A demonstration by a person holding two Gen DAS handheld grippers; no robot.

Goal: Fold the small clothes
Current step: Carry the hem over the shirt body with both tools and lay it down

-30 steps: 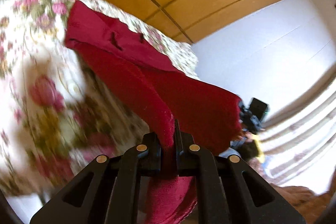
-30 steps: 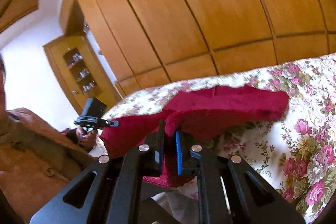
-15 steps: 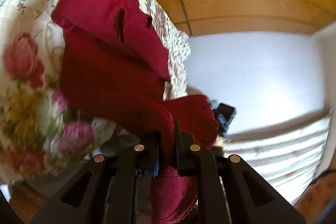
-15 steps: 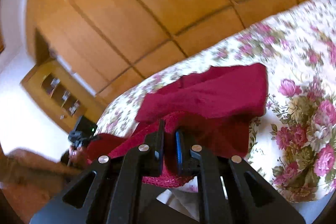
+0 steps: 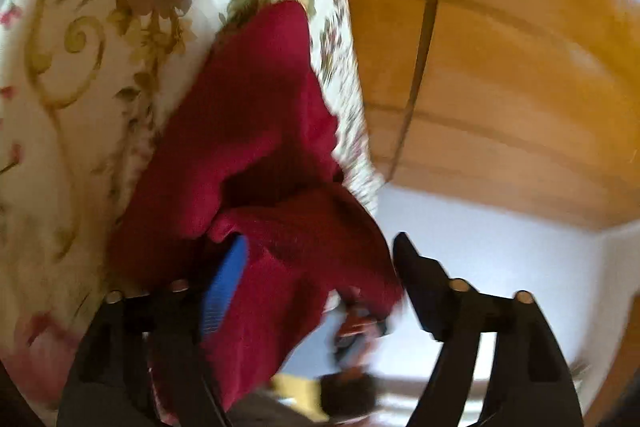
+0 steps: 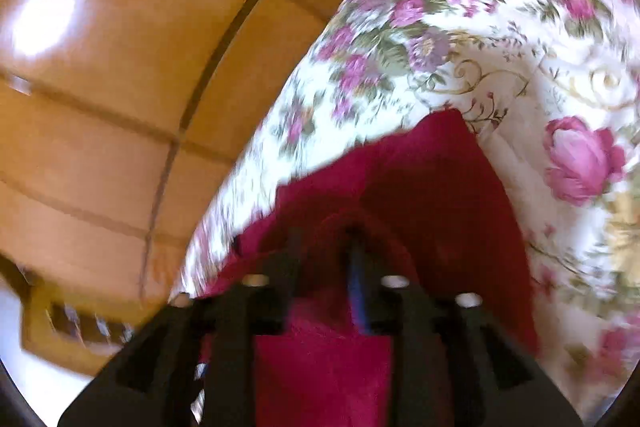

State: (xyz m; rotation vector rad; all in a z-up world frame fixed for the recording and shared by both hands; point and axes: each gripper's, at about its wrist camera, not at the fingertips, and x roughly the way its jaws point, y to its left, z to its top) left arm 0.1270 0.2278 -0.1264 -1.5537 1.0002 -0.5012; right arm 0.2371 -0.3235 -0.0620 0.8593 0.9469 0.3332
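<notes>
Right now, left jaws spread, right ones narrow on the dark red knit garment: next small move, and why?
Probably open the right gripper. The left gripper is already open, the dark red knit garment lies doubled on the floral bedspread, and only the right fingers pinch its edge.

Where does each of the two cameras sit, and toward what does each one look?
Left wrist: on the left gripper, looking along its wide-open fingers at the red garment on the floral bedspread, wooden wardrobe behind.
Right wrist: on the right gripper, fingers close together with the red garment between them, floral bedspread beyond.
Both views share garment, bedspread and wardrobe.
</notes>
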